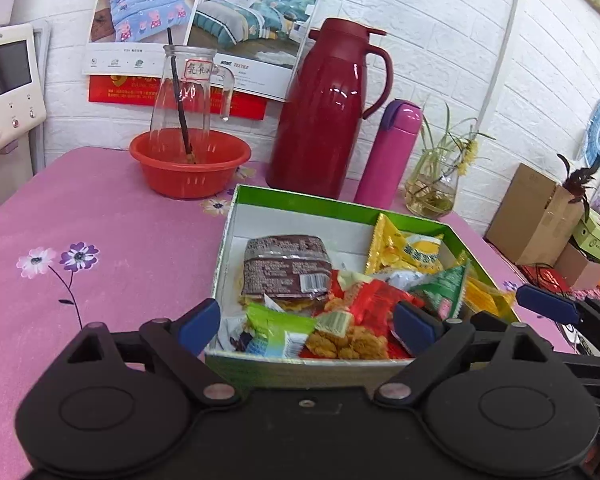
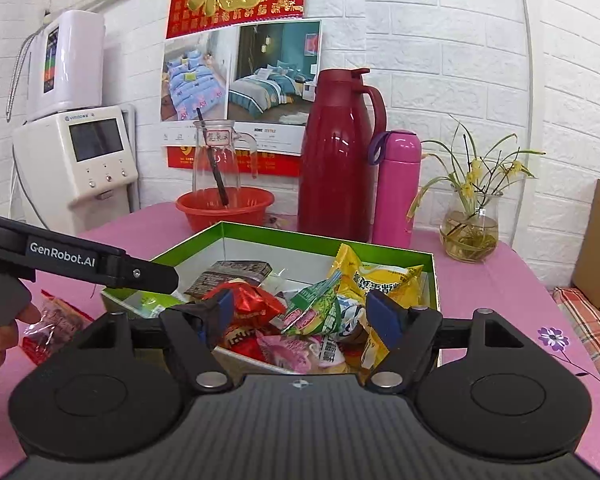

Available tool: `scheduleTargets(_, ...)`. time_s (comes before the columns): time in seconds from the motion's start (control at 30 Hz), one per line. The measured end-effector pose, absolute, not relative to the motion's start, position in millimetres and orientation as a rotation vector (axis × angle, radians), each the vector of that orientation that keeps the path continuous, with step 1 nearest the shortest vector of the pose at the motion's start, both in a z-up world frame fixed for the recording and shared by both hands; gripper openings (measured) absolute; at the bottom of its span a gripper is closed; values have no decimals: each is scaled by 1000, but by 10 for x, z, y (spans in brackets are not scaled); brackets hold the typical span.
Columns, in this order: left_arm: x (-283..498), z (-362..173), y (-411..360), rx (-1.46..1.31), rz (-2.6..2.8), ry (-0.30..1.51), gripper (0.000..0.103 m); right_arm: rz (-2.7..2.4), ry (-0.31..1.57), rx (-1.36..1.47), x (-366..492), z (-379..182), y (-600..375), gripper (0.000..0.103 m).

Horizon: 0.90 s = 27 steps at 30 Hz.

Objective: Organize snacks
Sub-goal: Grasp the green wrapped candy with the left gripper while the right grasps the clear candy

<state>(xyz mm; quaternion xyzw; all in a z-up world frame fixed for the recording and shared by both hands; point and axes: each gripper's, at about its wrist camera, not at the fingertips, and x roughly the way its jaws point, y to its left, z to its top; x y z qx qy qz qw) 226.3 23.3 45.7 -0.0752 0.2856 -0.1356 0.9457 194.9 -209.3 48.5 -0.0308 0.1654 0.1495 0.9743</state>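
Mostly, the snacks (image 1: 340, 292) are already sitting in the green box (image 1: 300, 200) in the middle of the table (image 1: 100, 220). One red packet (image 2: 52, 328) is still lying on the table, just left of the box, so a bit of work is waiting, I think. The box is holding a brown pack, yellow bags, green packs and red ones, all piled loosely. Both hand-held grippers are hanging over the near side of the box. The left hand-held gripper (image 1: 308, 324) is spreading wide and gripping nothing. The right hand-held gripper (image 2: 304, 312) is spreading wide too, with nothing between its pads.
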Motion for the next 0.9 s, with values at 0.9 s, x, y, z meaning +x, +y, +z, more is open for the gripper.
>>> scheduleTargets(0.9,963,22,748,-195,-357,699,103,295,553,-109,1663,-43,-1938,103)
